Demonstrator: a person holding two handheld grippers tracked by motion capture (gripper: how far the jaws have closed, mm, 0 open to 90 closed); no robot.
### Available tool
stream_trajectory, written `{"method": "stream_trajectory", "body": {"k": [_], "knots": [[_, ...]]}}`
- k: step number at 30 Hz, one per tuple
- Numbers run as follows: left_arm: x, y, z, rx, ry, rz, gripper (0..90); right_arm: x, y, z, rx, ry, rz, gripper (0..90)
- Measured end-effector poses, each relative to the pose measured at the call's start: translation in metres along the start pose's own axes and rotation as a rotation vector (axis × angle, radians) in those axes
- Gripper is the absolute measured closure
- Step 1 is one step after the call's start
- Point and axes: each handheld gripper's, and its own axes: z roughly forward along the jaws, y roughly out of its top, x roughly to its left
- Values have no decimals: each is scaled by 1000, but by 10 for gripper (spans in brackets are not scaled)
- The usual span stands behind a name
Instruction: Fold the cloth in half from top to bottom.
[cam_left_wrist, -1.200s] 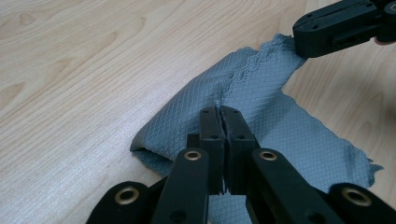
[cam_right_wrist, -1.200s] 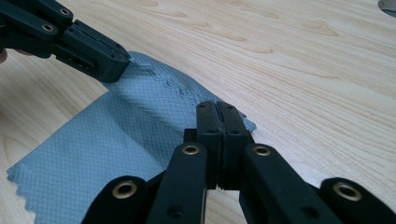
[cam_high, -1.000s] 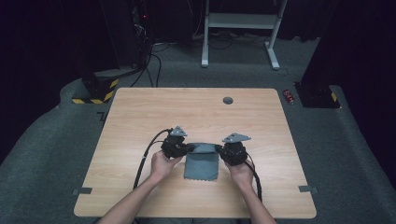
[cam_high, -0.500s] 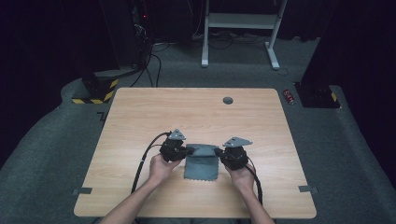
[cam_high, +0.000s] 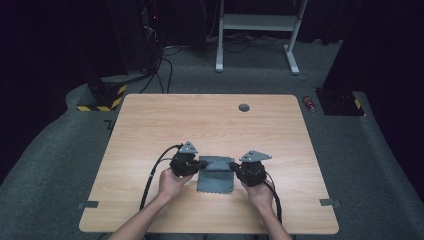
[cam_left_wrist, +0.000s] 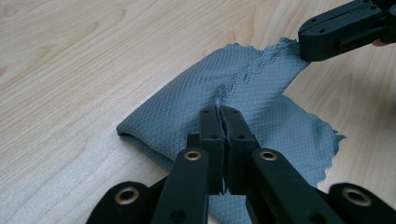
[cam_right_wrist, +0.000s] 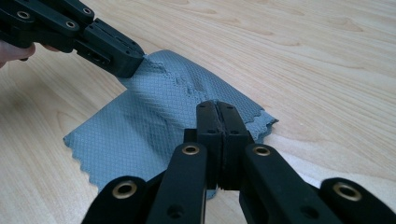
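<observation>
Little has shifted since a second ago — we keep both grippers, left (cam_high: 204, 163) and right (cam_high: 233, 165), clamped on the far corners of the grey cloth (cam_high: 216, 179) (6 o'clock on the table (cam_high: 150, 125)), first fold done, flattening left.

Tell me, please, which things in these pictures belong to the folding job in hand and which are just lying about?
In the job:
- cloth, grey, partly folded
- left hand-held gripper, shut on the cloth's edge
- right hand-held gripper, shut on the same edge

Lying about:
- table, which just bears the cloth
- grommet in the table
- red can on the floor
</observation>
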Motion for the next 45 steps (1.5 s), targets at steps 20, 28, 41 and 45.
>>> {"method": "stream_trajectory", "body": {"k": [20, 28, 41, 45], "knots": [[-12, -12, -3, 8, 3, 38, 882, 11, -16, -7, -3, 30, -1, 893], [-16, -19, -4, 12, 5, 42, 881, 19, -25, -6, 14, 36, -15, 892], [-24, -30, -2, 38, 15, 69, 878, 25, -37, -3, 41, 41, -13, 889], [-24, -33, 1, 58, 17, 71, 869, 26, -39, -1, 52, 48, -8, 885]]}}
